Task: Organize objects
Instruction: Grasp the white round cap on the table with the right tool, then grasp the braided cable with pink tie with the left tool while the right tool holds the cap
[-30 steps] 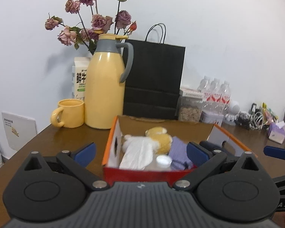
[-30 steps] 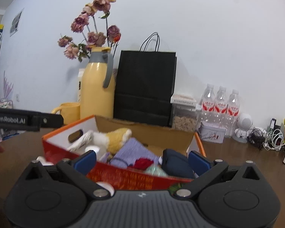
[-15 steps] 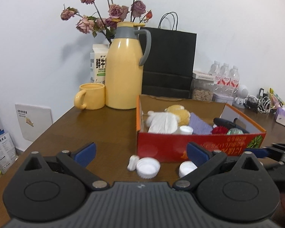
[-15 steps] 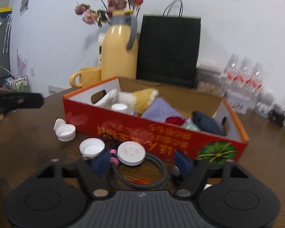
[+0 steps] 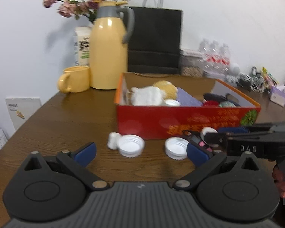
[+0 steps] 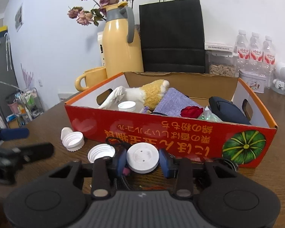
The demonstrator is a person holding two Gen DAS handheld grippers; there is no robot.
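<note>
Right wrist: round white lid [image 6: 142, 158] between closing right claw [image 6: 142, 161].

White caps [image 5: 131, 147] on table [image 5: 62, 121] before red box [image 5: 180, 121]

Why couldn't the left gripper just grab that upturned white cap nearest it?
It probably could: the left gripper stands open, and the upturned white cap lies on bare table just ahead, with nothing between them.
</note>
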